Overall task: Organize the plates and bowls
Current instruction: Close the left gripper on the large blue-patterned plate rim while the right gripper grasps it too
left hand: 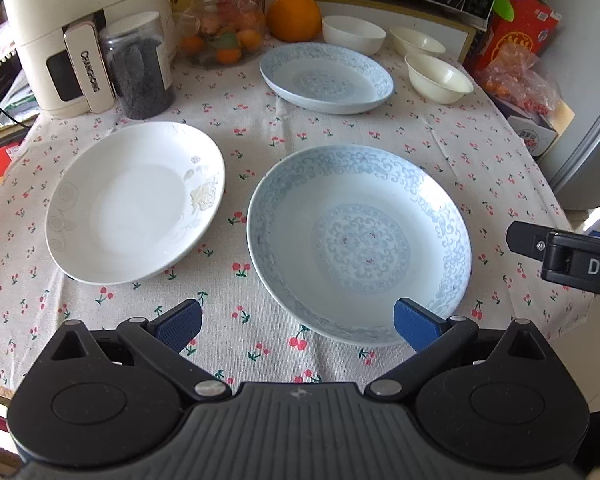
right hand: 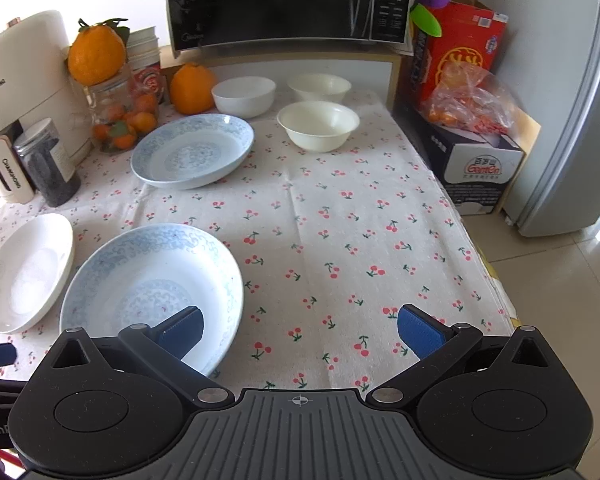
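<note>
A table under a white cloth printed with small red cherries point(right hand: 340, 216) carried all the dishes. Nearest the grippers lay the large pale-blue porcelain plate with a scrolled pattern point(left hand: 360, 240); in the left wrist view it sat ahead and to the right of the left gripper point(left hand: 298, 324), whose blue-padded jaws stood wide apart and held nothing, the right pad showing over the plate's near rim. In the right wrist view the same plate lay to the lower left of the right gripper point(right hand: 300, 330), also spread open and empty, its left pad showing over the plate's near side and its right pad over bare cloth. Whether either pad touched the plate could not be told.

Just left of that plate rested a plain white deep plate with faint embossed flowers point(left hand: 136, 204), close beside it but apart. Farther back sat a second pale-blue patterned plate point(left hand: 326, 78). Behind and to its right stood three small bowls: a white one point(left hand: 354, 34) by a large orange point(left hand: 294, 16), and two cream-coloured ones point(left hand: 418, 42) point(left hand: 438, 78), all separate and upright.
</note>
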